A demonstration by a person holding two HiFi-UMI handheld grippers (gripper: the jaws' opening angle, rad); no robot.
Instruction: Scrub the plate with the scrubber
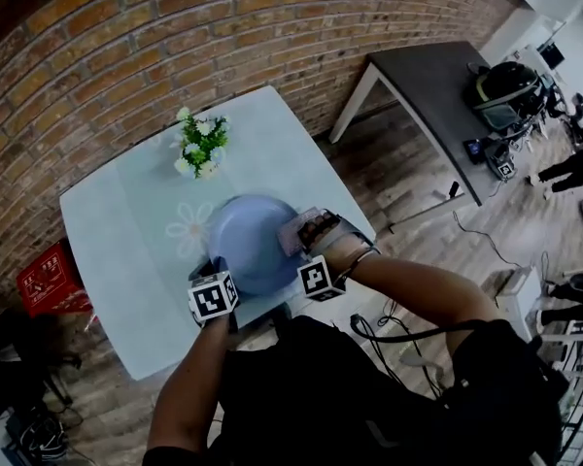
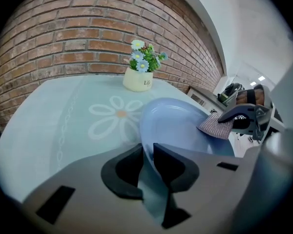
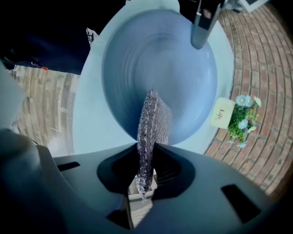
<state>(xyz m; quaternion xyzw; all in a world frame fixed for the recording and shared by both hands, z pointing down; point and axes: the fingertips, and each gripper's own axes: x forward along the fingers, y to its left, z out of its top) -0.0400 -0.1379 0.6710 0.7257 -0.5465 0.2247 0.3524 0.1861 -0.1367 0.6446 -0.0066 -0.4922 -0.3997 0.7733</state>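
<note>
A pale blue plate (image 1: 248,241) is tilted up over the light table (image 1: 117,231), near its front edge. My left gripper (image 1: 214,268) grips the plate's near rim, and in the left gripper view the rim (image 2: 151,145) runs between the jaws. My right gripper (image 1: 309,239) is shut on a flat, glittery grey scrubber (image 3: 150,121), whose upper end lies against the plate's bowl (image 3: 161,67). From the left gripper view the scrubber (image 2: 216,126) rests on the plate's right rim.
A white pot of blue and white flowers (image 1: 202,144) stands at the table's far side, beyond the plate. A red crate (image 1: 49,280) sits on the floor at the left. A dark table (image 1: 428,95) with bags stands at the right.
</note>
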